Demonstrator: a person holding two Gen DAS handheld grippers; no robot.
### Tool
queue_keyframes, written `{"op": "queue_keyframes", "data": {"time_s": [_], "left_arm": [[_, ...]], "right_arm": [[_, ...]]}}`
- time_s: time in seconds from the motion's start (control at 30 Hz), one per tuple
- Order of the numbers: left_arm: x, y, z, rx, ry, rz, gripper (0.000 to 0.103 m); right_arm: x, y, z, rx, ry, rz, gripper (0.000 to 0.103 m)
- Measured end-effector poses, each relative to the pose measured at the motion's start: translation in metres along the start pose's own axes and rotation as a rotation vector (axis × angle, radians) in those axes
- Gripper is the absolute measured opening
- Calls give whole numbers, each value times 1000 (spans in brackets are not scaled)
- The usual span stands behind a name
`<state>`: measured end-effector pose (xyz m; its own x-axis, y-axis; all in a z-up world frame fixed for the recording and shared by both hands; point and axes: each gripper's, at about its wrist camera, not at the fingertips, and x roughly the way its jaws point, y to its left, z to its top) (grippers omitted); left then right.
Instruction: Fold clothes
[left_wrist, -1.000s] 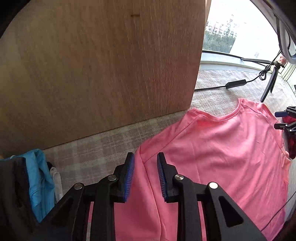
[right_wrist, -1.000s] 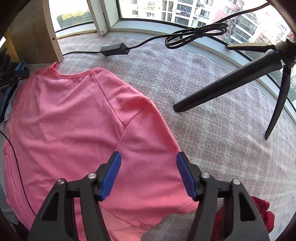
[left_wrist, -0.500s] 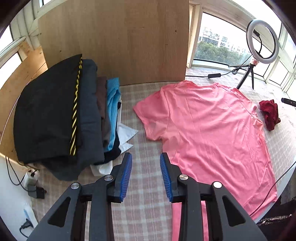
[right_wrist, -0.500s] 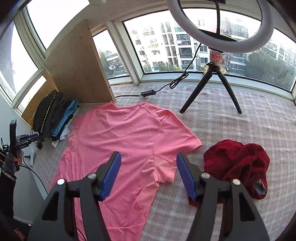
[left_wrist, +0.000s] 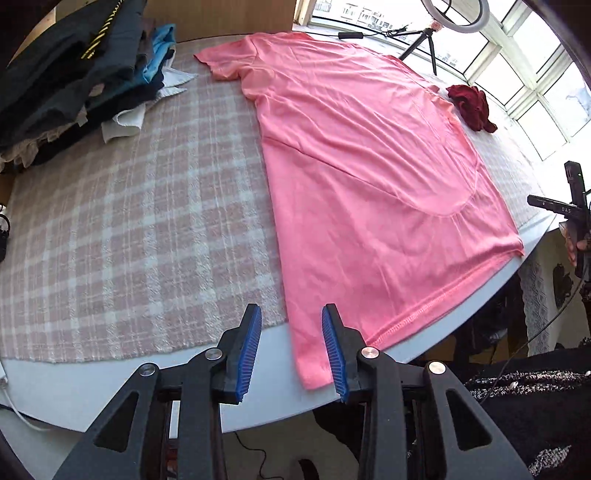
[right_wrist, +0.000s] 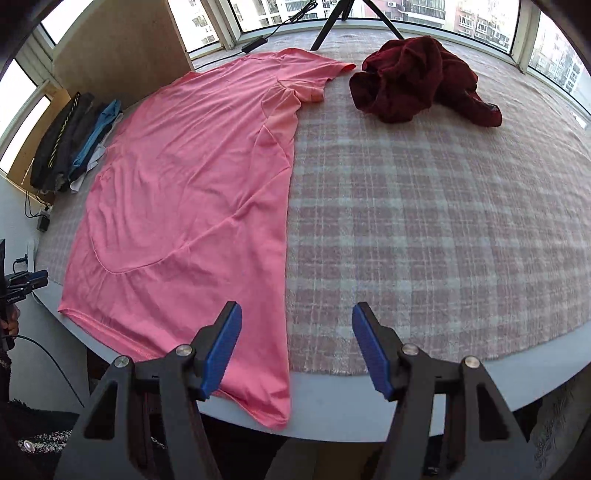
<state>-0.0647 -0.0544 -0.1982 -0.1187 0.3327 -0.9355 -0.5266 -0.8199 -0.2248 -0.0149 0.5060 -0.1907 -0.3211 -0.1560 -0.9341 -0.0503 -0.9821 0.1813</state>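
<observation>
Left wrist view, left claw (left_wrist: 291, 350) just eased wider, empty above pink shirt (left_wrist: 369, 166) hem corner at counter (left_wrist: 129, 221) edge, right claw (right_wrist: 297, 350) apart, shirt at ten o'clock

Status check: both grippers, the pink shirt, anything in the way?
Left gripper open, just widened, empty; right gripper open, empty. Pink shirt flat, hem overhanging the table edge. Red garment clear of it.

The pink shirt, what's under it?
The pink shirt lies flat on a checked cloth that covers the table; its hem corners hang over the table's edge. Whatever lies beneath the shirt's middle is covered.
</observation>
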Motion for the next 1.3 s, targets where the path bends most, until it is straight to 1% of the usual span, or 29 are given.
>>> {"op": "queue_keyframes", "data": {"time_s": [0.07,0.1,0.17,0.2,0.23,0.3,0.37,0.47,0.57,0.63,0.7,0.73,0.77,0.8,0.83,0.87,0.93,0.97,1.03,1.13,1.2,1.3], "left_arm": [[9,-16,-9,45,14,-42,32],[13,-26,-10,82,15,-60,33],[21,-43,-11,141,20,-87,33],[26,-49,-11,157,24,-96,33],[30,-54,-10,173,28,-106,32],[39,-60,-12,191,37,-117,32],[42,-64,-17,221,40,-110,32],[38,-67,-28,247,56,-129,32],[33,-65,-47,277,118,-125,32],[24,-63,-60,293,142,-104,32],[14,-63,-59,279,120,-110,32],[11,-65,-53,277,98,-113,32],[11,-68,-45,280,71,-113,32],[12,-73,-36,285,44,-112,32],[16,-76,-26,282,29,-113,32],[22,-80,-16,278,17,-113,32],[35,-87,-1,280,11,-113,29],[42,-91,3,284,18,-109,28],[55,-98,6,301,43,-100,15],[56,-107,0,350,62,-121,14],[53,-106,-12,365,107,-152,14],[43,-106,-34,397,177,-197,13]], "right_arm": [[8,9,-19,1,13,-5,61],[12,14,-29,2,19,-7,59],[16,28,-38,-24,19,12,48],[18,37,-41,-45,16,19,37],[21,42,-42,-57,17,18,30],[27,53,-43,-80,21,15,26],[33,62,-44,-102,29,1,25],[43,68,-50,-137,61,-40,25],[42,73,-64,-193,106,-77,25],[31,72,-75,-232,118,-136,25],[14,66,-77,-183,95,-93,25],[8,65,-74,-155,77,-49,25],[6,69,-69,-148,55,-22,25],[4,73,-63,-143,33,3,22],[7,80,-57,-153,22,22,12],[10,88,-50,-164,11,39,8],[24,106,-41,-198,18,40,6],[31,115,-36,-215,22,40,6],[39,127,-34,-220,38,35,6],[49,134,-34,-239,65,13,6],[52,137,-40,-258,90,2,6],[50,136,-59,-290,163,7,6]]}}
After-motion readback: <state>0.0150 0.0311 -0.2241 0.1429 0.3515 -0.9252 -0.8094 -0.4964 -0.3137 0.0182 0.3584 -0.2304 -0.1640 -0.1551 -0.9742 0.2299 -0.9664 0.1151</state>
